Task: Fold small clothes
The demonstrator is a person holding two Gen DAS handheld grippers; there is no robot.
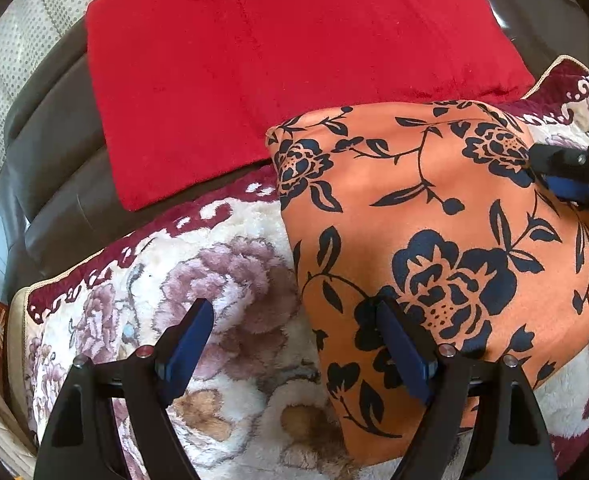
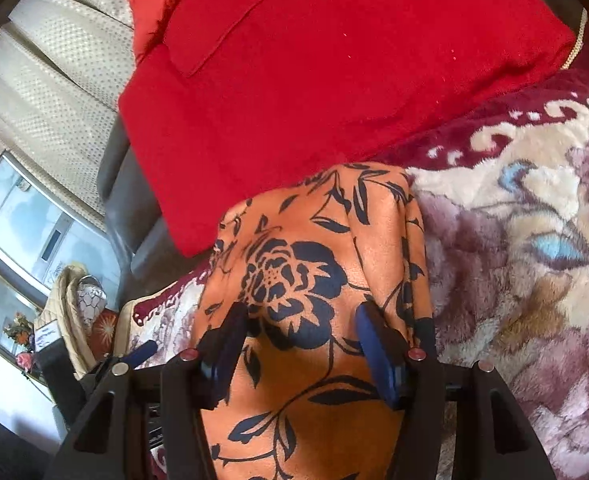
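In the left wrist view the orange cloth with dark navy flowers [image 1: 434, 216] lies folded on the plush floral blanket [image 1: 198, 280], the left gripper [image 1: 290, 332] wide and empty over its left edge, while in the right wrist view the right gripper [image 2: 300, 320] gapes empty above the same cloth [image 2: 306, 264], so any last tidying fold seems all that is left.

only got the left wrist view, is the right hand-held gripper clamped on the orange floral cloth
Observer: No. The right hand-held gripper has its jaws apart, and the orange floral cloth lies loose between them.
Operator: whats on the far side of it
Observer: Bare fluffy blanket, with a blue leaf in its pattern.
Operator: anything off past the seat edge
Observer: Yes, a bunch of flowers stands low at the left of the right wrist view.
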